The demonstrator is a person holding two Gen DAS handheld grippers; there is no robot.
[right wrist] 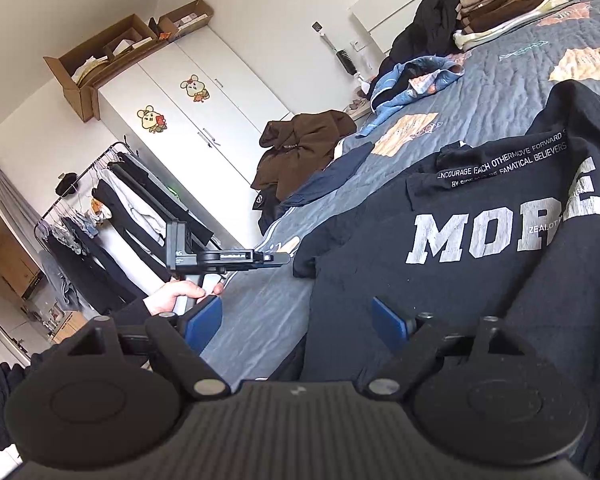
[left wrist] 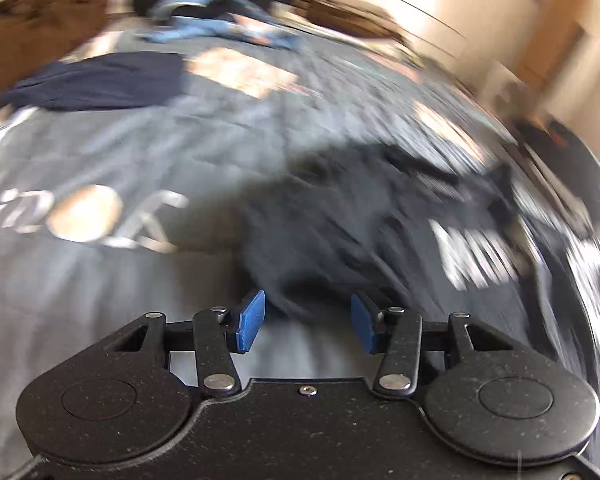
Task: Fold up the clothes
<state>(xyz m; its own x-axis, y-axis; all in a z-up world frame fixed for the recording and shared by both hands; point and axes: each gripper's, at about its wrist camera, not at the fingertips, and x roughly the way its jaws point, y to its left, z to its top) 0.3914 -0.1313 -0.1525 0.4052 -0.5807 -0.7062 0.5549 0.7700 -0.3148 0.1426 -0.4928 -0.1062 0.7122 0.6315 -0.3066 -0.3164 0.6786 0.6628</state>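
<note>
A black T-shirt (right wrist: 480, 240) with white "MORE" lettering lies spread on the grey-blue quilted bed (right wrist: 500, 80). My right gripper (right wrist: 296, 308) is open just above the shirt's near edge, and its blue pads (right wrist: 204, 324) touch nothing. A hand (right wrist: 180, 292) holds my left gripper (right wrist: 284, 258) over the bed's side, its tip close to the shirt's sleeve end. The left wrist view is heavily blurred. There the left gripper (left wrist: 308, 300) has its blue pads (left wrist: 252, 320) apart, and the dark shirt (left wrist: 340, 208) lies just beyond them, not pinched.
On the bed lie a navy garment (right wrist: 332, 176), a crumpled brown one (right wrist: 300, 148), a light blue pile (right wrist: 416, 76), a black heap (right wrist: 440, 20) and a folded stack (right wrist: 512, 0). A white wardrobe (right wrist: 204, 112) and a clothes rack (right wrist: 100, 208) stand beside the bed.
</note>
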